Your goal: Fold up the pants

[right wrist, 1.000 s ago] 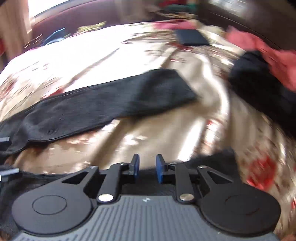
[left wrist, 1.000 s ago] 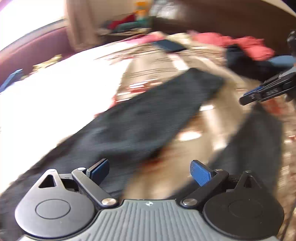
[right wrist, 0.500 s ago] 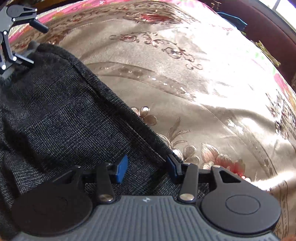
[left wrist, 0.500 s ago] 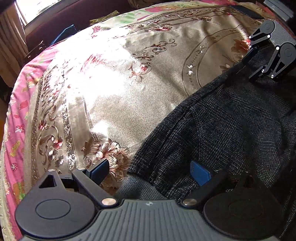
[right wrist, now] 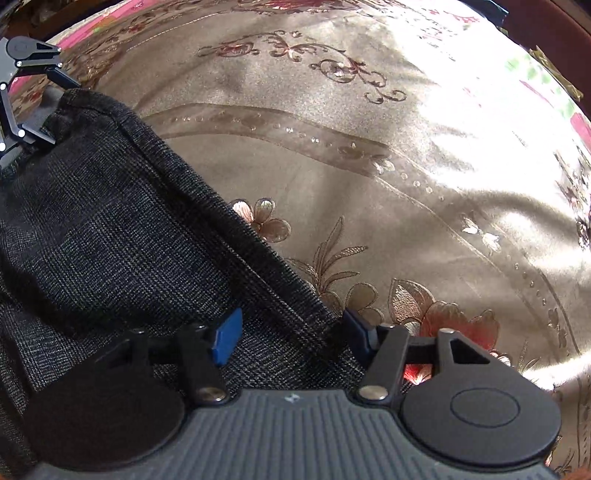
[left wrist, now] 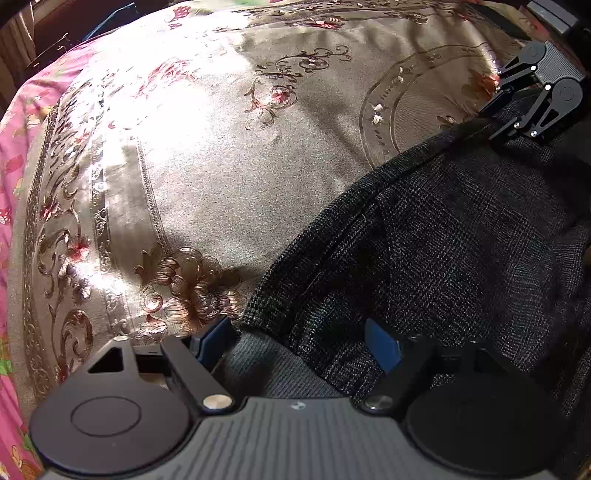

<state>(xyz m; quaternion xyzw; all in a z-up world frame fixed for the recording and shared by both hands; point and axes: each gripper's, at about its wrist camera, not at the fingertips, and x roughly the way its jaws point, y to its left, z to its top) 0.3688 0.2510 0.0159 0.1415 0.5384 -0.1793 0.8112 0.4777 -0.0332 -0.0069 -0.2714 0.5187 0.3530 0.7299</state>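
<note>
Dark grey checked pants [left wrist: 443, 240] lie on a gold floral bedspread [left wrist: 221, 166]. In the left wrist view my left gripper [left wrist: 299, 343] points down over a corner of the pants. Its jaws are closing, the hem lies between the blue pads [left wrist: 382, 345], and they do not press on it. In the right wrist view the pants [right wrist: 110, 221] fill the left side. My right gripper [right wrist: 291, 336] straddles their seamed edge with jaws closing and still apart. Each view shows the other gripper at the far corner of the same edge: the right one [left wrist: 487, 123], the left one [right wrist: 59, 110].
The bedspread [right wrist: 406, 147] stretches away beyond the pants, sunlit and slightly creased. A pink sheet border [left wrist: 11, 184] runs along the bed's left edge. A dark bed frame [right wrist: 546, 22] and a blue item [left wrist: 110, 18] sit past the far edge.
Both grippers swung across the bed and dropped onto one edge of the pants. The right jaws went from nearly shut to apart. The left jaws have narrowed a little.
</note>
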